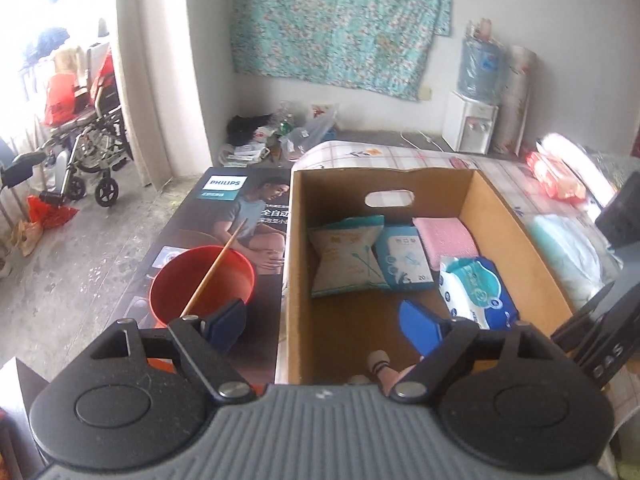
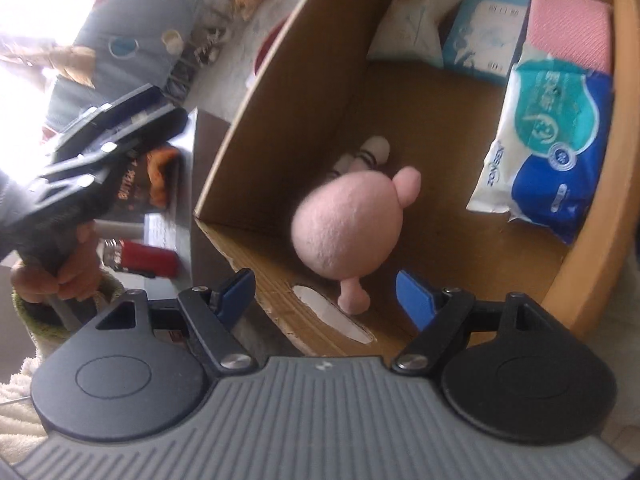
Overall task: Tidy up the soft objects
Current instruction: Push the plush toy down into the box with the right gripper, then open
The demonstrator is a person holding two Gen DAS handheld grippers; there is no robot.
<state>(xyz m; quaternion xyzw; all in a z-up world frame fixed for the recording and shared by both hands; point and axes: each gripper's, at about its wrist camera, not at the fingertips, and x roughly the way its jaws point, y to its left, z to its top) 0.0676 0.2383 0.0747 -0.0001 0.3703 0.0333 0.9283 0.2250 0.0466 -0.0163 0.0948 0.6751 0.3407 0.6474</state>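
An open cardboard box [image 1: 296, 264] holds a cotton-swab pack [image 1: 348, 256], a small blue pack [image 1: 404, 258], a folded pink cloth [image 1: 444, 238] and a blue-and-white wipes pack [image 1: 476, 290]. A pink plush toy [image 2: 348, 224] lies inside the box near its front wall, with a striped-sock foot [image 1: 378, 362] showing in the left wrist view. My left gripper [image 1: 322, 324] is open over the box's left wall and holds nothing. My right gripper [image 2: 324, 296] is open above the box's near corner. One plush limb [image 2: 354, 300] lies between its fingers, untouched by the pads.
A red bucket [image 1: 202, 280] with a stick in it stands on a large printed carton [image 1: 224, 216] left of the box. Right of the box lie a pale green bag [image 1: 568, 248] and red packets [image 1: 556, 176] on a checked bedcover. A wheelchair [image 1: 80, 148] stands far left.
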